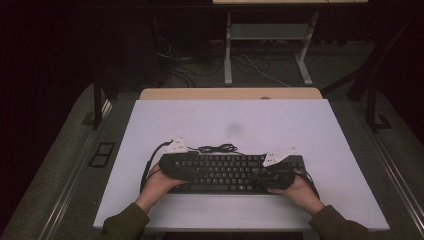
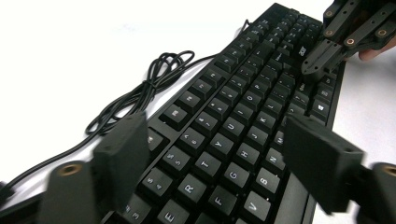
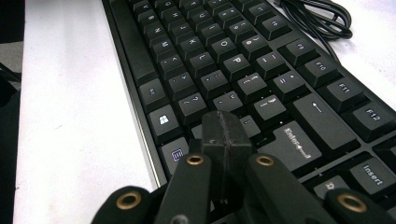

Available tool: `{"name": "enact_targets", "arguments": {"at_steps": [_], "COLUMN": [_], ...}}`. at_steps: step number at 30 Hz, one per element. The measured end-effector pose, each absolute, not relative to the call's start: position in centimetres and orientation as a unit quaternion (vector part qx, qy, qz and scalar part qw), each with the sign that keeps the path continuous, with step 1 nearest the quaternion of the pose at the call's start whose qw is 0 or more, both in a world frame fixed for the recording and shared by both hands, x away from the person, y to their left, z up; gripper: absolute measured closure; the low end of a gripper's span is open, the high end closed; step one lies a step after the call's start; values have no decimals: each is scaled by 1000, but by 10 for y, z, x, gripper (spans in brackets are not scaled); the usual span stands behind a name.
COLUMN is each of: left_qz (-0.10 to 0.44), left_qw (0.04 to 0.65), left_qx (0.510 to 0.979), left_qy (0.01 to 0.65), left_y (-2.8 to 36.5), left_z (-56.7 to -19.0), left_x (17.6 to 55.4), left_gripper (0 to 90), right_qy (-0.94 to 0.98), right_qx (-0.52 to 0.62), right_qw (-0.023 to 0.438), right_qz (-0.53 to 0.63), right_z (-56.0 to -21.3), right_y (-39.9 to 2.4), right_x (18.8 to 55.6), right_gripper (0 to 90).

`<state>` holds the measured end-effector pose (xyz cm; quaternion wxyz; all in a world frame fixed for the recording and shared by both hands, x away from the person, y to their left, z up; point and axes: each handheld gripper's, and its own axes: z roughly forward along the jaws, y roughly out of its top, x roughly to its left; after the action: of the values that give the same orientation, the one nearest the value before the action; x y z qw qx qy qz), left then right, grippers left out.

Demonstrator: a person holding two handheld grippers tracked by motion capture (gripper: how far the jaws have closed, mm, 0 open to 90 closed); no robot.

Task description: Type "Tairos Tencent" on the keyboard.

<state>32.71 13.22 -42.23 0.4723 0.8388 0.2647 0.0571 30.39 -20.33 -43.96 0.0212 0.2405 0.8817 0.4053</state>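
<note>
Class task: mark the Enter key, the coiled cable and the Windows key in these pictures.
Enter key (image 3: 295,144): right gripper view, on its printed label.
Coiled cable (image 2: 159,77): left gripper view, where the loops are cinched together.
Windows key (image 3: 164,120): right gripper view, on the logo.

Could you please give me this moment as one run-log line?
left claw: open over keyboard | right claw: shut, tip over right-hand keys | cable: coiled behind keyboard

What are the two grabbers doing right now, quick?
Left gripper: open, jaws spread wide above the black plastic keyboard, holding nothing.
Right gripper: shut, jaws pressed together over the keys near Enter, holding nothing.
</note>
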Motion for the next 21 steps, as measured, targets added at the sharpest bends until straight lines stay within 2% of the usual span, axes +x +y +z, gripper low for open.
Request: {"name": "enact_targets", "arguments": {"at_steps": [3, 4, 6, 8, 9, 11, 12, 14, 17, 21], "left_qz": [49, 44, 41, 40, 40, 40, 38, 38, 37, 37], "left_qw": [471, 470, 466, 462, 460, 456, 454, 445, 436, 428], "left_qx": [840, 841, 844, 847, 848, 850, 851, 856, 863, 866], "left_qy": [265, 264, 262, 260, 261, 260, 260, 259, 253, 255], "left_y": [130, 130, 129, 129, 128, 128, 128, 127, 125, 124], "left_z": [-423, -423, -423, -423, -423, -425, -426, -428, -429, -429], "left_x": [330, 330, 332, 333, 333, 334, 334, 334, 334, 335], "left_gripper": [345, 345, 456, 525, 525, 636, 636, 706, 849, 894], "right_qy": [882, 882, 882, 882, 882, 882, 882, 882, 882, 881], "right_qx": [240, 240, 239, 239, 239, 239, 239, 239, 239, 239], "right_qw": [21, 21, 22, 21, 21, 21, 21, 21, 21, 21], "right_qz": [406, 406, 406, 405, 405, 406, 406, 406, 407, 407], "right_z": [-440, -440, -440, -440, -440, -440, -440, -440, -440, -440], "right_y": [-203, -203, -204, -203, -203, -204, -204, -204, -204, -204], "right_x": [304, 304, 304, 304, 304, 304, 304, 304, 304, 304], "right_gripper": [893, 893, 893, 893, 893, 893, 893, 893, 893, 893]}}
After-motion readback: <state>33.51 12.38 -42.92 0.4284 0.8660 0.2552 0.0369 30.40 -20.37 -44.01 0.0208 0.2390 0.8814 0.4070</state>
